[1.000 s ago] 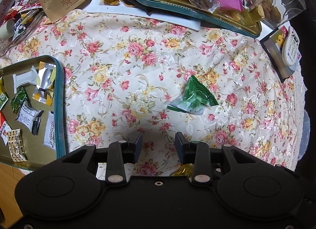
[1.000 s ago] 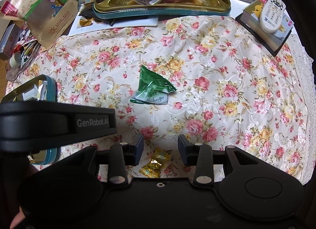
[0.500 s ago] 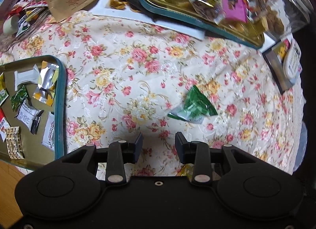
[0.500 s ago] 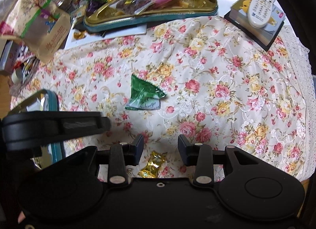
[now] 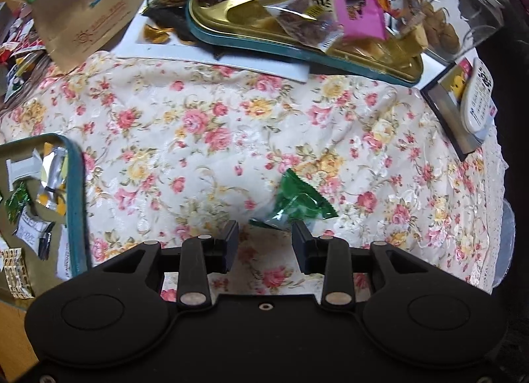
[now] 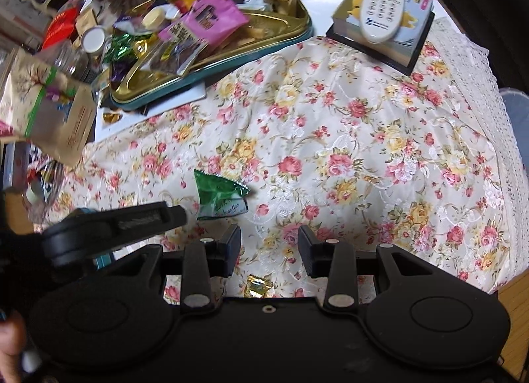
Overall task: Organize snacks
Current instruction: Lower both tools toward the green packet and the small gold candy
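I am looking down through both wrist cameras at a counter covered by a cream floral tablecloth point(image 5: 205, 125). My left hand-held gripper point(image 5: 264, 240) is closing a little, yet its jaws are standing apart with only cloth between them; the crinkled green foil snack packet point(image 5: 299, 201) is lying just beyond its right fingertip, not gripped. In the right wrist view the same green packet point(image 6: 220, 196) is showing a white end with handwriting-style lettering too small for me to read. My right hand-held gripper point(image 6: 269, 250) is standing released too, jaws apart over bare cloth, and a small gold-wrapped candy point(image 6: 257, 287) is lying near its body, between the fingers but untouched.

At the near left, a teal-rimmed gold metal tray point(image 5: 74, 204) is holding several small wrapped snacks. At the far side a second teal-rimmed gold tray point(image 5: 297, 52) is carrying a pink snack pouch point(image 5: 357, 9) with printing I cannot make out. A brown paper bag with a sun logo point(image 5: 86, 16) is sitting at the far left. At the far right a white remote control point(image 6: 383, 2) is resting on a book with a yellow cartoon cover point(image 6: 410, 35).
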